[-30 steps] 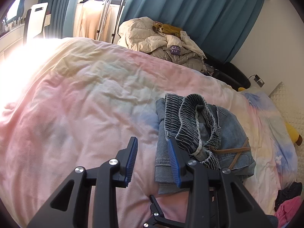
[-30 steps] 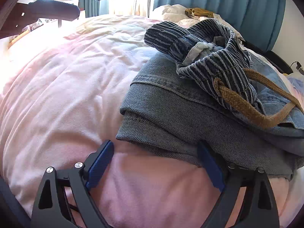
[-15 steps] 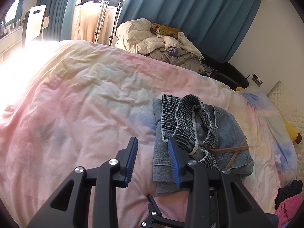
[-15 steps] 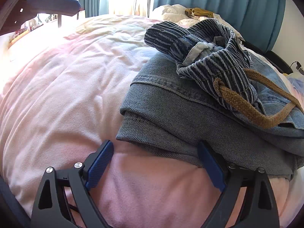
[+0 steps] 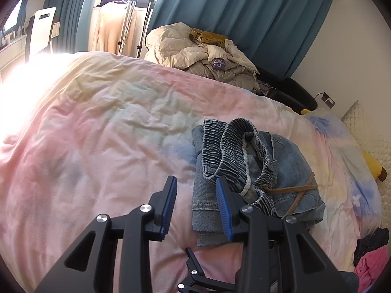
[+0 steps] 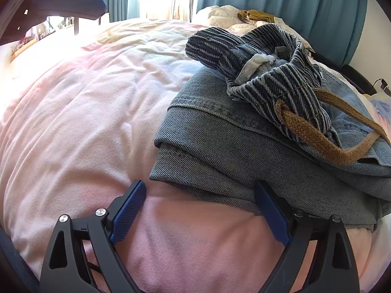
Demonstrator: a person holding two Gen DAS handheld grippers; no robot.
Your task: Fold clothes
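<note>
Folded blue denim trousers (image 5: pixel 281 168) lie on the pink bed cover, with the gathered striped waistband (image 5: pixel 234 151) and a brown drawstring (image 5: pixel 295 193) on top. My left gripper (image 5: pixel 195 202) is open and empty, held above the bed just left of the denim's near edge. My right gripper (image 6: pixel 200 207) is open wide and low on the cover, its fingers at the near hem of the folded denim (image 6: pixel 220 151). The right finger (image 6: pixel 271 212) touches the hem. The waistband (image 6: pixel 268 73) and drawstring (image 6: pixel 317 134) show close up.
The pastel bed cover (image 5: pixel 97 134) spreads to the left. A heap of beige jackets (image 5: pixel 202 53) lies at the far end, before teal curtains. A clothes rack (image 5: pixel 136 12) and chair (image 5: pixel 41 31) stand at far left. Pink and dark clothes (image 5: pixel 369 258) lie lower right.
My left gripper has pulled back and risen a little, so the denim looks smaller and farther. The right gripper has stayed still at the hem.
</note>
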